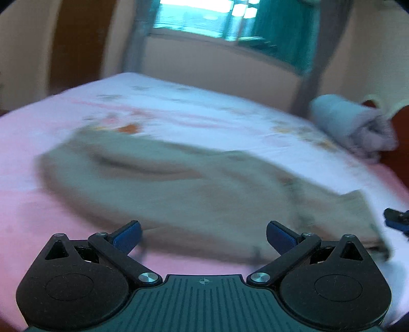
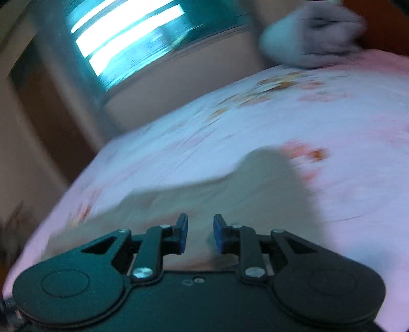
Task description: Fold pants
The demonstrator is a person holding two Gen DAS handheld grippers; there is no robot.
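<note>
Though blurred in both views, pants (image 1: 179, 184) plainly spread across middle of frame, khaki, lying flat on pink floral bed (image 1: 191, 109), one end toward right edge. Left tongs (image 1: 203, 236) at bottom of frame, blue pads wide apart, nothing between them, cloth just beyond. Right tongs (image 2: 200, 235) at lower centre of own view, pads a narrow gap apart (no cloth pinched, fabric lying beyond the tips). Grey bundle of cloth (image 1: 352, 125) at right of frame near bed's far corner, well apart from pants. Window (image 1: 202, 18) along top, wall below it.
</note>
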